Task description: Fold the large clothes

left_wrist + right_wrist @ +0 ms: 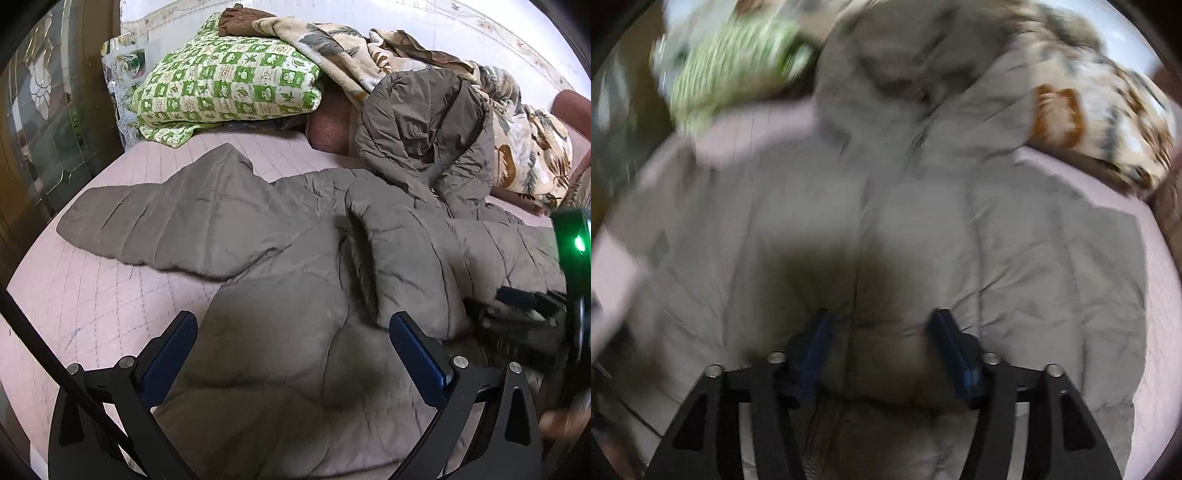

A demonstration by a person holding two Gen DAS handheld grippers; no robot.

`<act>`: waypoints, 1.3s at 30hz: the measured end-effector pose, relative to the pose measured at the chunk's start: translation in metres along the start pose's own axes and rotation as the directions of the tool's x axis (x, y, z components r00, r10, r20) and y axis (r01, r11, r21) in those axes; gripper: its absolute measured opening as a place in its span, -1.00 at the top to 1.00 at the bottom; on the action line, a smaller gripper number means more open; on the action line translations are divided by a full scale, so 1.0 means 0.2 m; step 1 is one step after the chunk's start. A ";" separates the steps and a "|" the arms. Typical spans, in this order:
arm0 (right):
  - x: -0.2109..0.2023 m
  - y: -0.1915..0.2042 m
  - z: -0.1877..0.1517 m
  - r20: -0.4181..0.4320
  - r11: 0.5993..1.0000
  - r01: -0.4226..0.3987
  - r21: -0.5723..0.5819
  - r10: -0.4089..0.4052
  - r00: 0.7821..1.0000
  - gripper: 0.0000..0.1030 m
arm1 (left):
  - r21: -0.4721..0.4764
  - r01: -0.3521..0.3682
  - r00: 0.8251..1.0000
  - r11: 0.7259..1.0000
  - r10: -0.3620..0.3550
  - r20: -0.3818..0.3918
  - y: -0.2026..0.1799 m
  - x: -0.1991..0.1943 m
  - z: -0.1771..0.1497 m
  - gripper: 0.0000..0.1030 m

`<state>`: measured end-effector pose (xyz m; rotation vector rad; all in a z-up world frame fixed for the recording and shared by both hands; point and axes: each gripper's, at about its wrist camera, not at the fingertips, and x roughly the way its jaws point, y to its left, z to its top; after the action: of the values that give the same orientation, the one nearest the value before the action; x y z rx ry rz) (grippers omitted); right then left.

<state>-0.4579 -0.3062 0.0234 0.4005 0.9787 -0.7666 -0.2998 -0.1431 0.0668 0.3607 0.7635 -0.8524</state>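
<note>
A grey-brown padded jacket [258, 229] lies spread on a pink quilted bed [92, 314]. One sleeve [147, 221] stretches to the left, and the hood end [424, 122] leans up against the bedding. My left gripper [293, 319] stands wide open just above the jacket's lower part, with nothing pinched. The right gripper's housing with a green light [574, 240] shows blurred at the right edge. In the blurred right wrist view, my right gripper [882, 325] is low over the jacket [1015, 240] near its centre seam. Its fingers are apart, with fabric bulging below them.
A green checked pillow [229, 85] and a floral blanket [524, 155] are piled along the far side of the bed. A glass-panelled door [44, 110] stands beyond the left edge. Part of a hand [561, 421] shows at the bottom right.
</note>
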 end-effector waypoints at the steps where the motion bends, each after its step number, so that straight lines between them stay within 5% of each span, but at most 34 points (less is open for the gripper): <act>1: -0.01 0.02 -0.01 0.023 1.000 0.021 -0.016 -0.021 1.000 -0.23 | 0.007 0.007 1.000 1.000 -0.006 -0.005 -0.01 0.02 0.02 -1.00; 5: -0.19 -0.12 0.04 0.109 0.992 -0.096 0.078 0.087 0.990 -0.23 | 0.020 0.029 1.000 0.999 -0.029 -0.010 -0.07 0.06 0.06 -1.00; 9: -0.31 -0.40 0.08 0.160 0.981 0.041 0.191 -0.073 0.984 -0.24 | 0.063 0.041 0.999 0.997 -0.040 -0.023 -0.16 0.12 0.08 -1.00; 13: -0.22 -0.64 0.00 0.057 0.941 0.087 0.328 -0.112 0.992 -0.24 | 0.090 0.014 0.993 0.996 -0.004 -0.115 -0.22 0.28 0.07 -1.00; 15: -0.09 -0.67 -0.04 -0.038 0.936 0.095 0.338 -0.087 0.995 -0.25 | 0.079 0.009 0.985 0.997 0.005 -0.174 -0.22 0.35 0.06 -1.00; 18: -0.05 -0.63 -0.05 -0.058 0.943 0.110 0.315 -0.097 0.994 -0.29 | 0.077 0.020 0.982 0.997 -0.006 -0.187 -0.22 0.37 0.08 -1.00; 24: -0.31 -0.55 0.03 0.083 0.942 0.018 0.336 -0.049 0.995 -0.29 | -0.003 0.097 0.993 0.995 -0.097 -0.074 -0.11 0.17 0.15 -1.00; 28: -0.51 -0.43 -0.02 0.156 0.950 -0.058 0.306 0.010 0.988 -0.32 | -0.029 0.086 0.996 0.996 -0.086 -0.008 0.06 0.07 0.20 -1.00; 32: -0.61 -0.27 -0.12 0.196 0.965 -0.112 0.237 0.066 0.978 -0.33 | -0.122 0.034 0.999 0.992 -0.037 -0.019 0.33 0.10 0.22 -1.00; 39: -0.64 -0.08 -0.26 0.227 0.981 -0.148 0.125 0.117 0.967 -0.33 | -0.318 -0.071 0.997 0.945 0.068 -0.020 0.98 0.15 0.22 -1.00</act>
<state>-0.5434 -0.2338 0.1074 0.4890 0.6859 -0.7428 -0.1139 -0.0633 0.0738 0.1027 0.8763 -0.6471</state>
